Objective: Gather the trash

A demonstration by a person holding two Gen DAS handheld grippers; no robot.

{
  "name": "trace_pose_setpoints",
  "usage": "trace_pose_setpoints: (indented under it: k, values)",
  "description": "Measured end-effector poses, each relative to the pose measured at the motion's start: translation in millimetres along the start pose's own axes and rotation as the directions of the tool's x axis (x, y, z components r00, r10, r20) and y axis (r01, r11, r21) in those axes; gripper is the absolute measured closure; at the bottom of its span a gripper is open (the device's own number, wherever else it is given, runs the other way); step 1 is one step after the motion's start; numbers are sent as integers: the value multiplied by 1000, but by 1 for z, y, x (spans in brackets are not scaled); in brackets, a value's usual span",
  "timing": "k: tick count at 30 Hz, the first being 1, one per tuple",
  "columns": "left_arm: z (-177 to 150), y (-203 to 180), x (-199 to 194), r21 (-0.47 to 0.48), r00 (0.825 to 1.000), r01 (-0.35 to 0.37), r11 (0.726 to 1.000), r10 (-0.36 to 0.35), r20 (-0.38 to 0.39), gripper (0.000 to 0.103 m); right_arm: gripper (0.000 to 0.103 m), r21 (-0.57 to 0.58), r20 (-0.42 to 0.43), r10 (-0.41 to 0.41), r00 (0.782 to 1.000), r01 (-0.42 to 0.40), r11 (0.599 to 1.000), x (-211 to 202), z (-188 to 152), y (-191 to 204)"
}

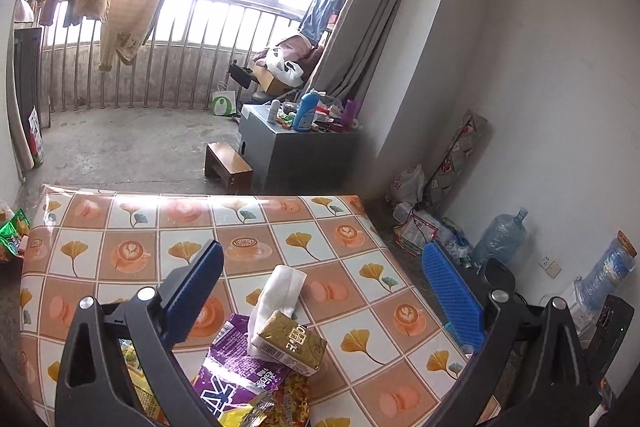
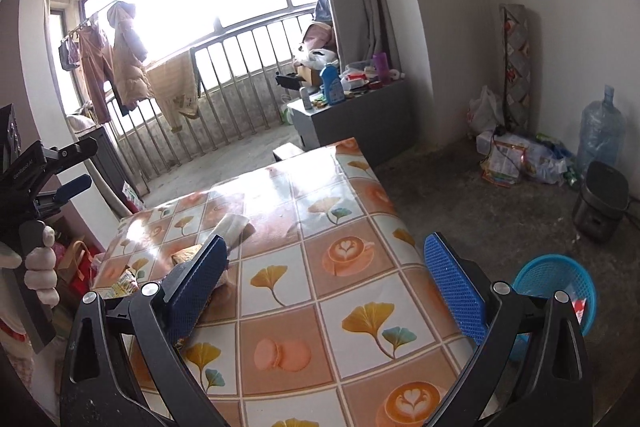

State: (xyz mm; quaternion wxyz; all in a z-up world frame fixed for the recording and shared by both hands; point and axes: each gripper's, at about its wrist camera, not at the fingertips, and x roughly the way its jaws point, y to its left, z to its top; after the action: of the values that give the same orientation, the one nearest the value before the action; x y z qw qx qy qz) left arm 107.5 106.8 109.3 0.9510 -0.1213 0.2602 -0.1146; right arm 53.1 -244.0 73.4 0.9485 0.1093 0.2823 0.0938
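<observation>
Trash lies on the patterned tablecloth (image 1: 280, 227): a gold tissue pack (image 1: 290, 345) with white tissue (image 1: 280, 287) sticking out, a purple wrapper (image 1: 232, 379) and a noodle packet (image 1: 292, 403) under it. My left gripper (image 1: 320, 267) hangs open above this pile, empty. My right gripper (image 2: 326, 259) stands open and empty over the table's right side (image 2: 320, 227). In the right wrist view the tissue (image 2: 232, 225) lies at the table's left, partly hidden by the left finger. A blue basket (image 2: 556, 291) with scraps inside sits on the floor, right of the table.
A gloved hand (image 2: 38, 263) holds the other gripper at the left. Beyond the table are a grey cabinet (image 1: 296, 151) with bottles, a wooden stool (image 1: 228, 167), water jugs (image 1: 502, 237), bags along the wall and a black rice cooker (image 2: 602, 205).
</observation>
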Motion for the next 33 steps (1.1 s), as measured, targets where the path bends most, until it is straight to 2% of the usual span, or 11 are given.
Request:
trace_pose_setpoints:
  k: [5,8,13,16,20,23,28,30,31,32,33]
  values:
    - [-6,14,2,1,1000,-22,1000,22,-9,6,8,-16,-53,68,996,-69,997,15,0,22]
    - [-11,27,2,-9,999,-45,999,45,-21,6,8,-20,-74,79,994,-80,997,20,2,24]
    - [-19,59,-4,-70,995,-98,993,97,-14,6,8,74,-144,139,980,-129,989,29,-1,13]
    - [-29,82,-3,-98,990,-137,986,133,-49,6,11,158,-215,237,947,-206,966,45,-10,16]
    - [-45,114,4,-147,979,-185,972,170,-110,7,19,236,-319,350,881,-284,929,71,-26,38]
    - [-56,143,8,-195,964,-244,950,215,-159,17,20,276,-356,384,852,-297,914,87,-28,50]
    - [-79,191,18,-229,932,-335,914,285,-226,34,20,303,-394,403,826,-297,905,122,-15,68]
    - [-93,209,32,-231,908,-377,897,308,-285,50,21,285,-417,389,821,-288,914,140,-11,79]
    - [-101,217,38,-242,899,-385,891,302,-317,54,23,266,-427,370,825,-276,924,149,-9,84]
    - [-108,222,42,-262,898,-376,889,280,-338,62,24,246,-433,346,833,-260,934,157,-5,89]
    - [-111,223,41,-269,906,-368,890,278,-318,62,25,230,-431,331,839,-252,940,166,0,91]
